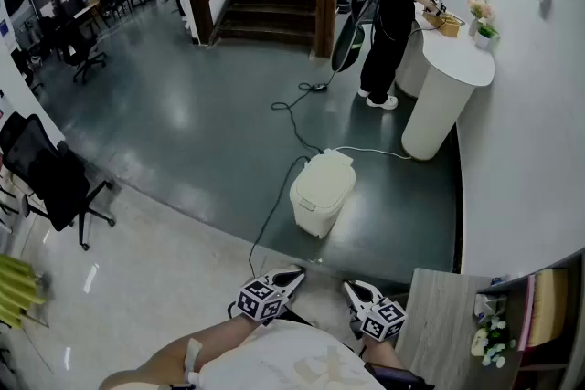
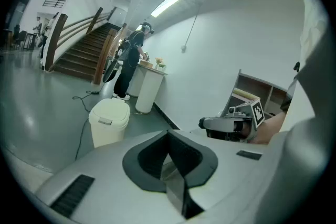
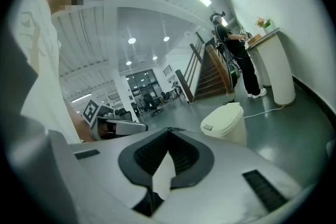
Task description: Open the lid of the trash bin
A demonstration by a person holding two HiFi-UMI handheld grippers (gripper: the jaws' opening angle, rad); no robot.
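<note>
A cream trash bin (image 1: 322, 192) stands on the dark floor a step ahead of me, with its lid down. It also shows in the left gripper view (image 2: 109, 120) and the right gripper view (image 3: 226, 122), some way beyond the jaws. My left gripper (image 1: 294, 274) and right gripper (image 1: 354, 288) are held low and close to my body, side by side, well short of the bin. Both are shut with nothing between the pads. The left gripper (image 2: 169, 150) points at the bin's right side; the right gripper (image 3: 167, 157) points left of it.
A white cable (image 1: 279, 196) runs across the floor past the bin's left side. A person in black (image 1: 391, 14) stands at a round white counter (image 1: 443, 96) behind it. An office chair (image 1: 55, 178) is at left, a wooden shelf unit (image 1: 448, 324) at my right.
</note>
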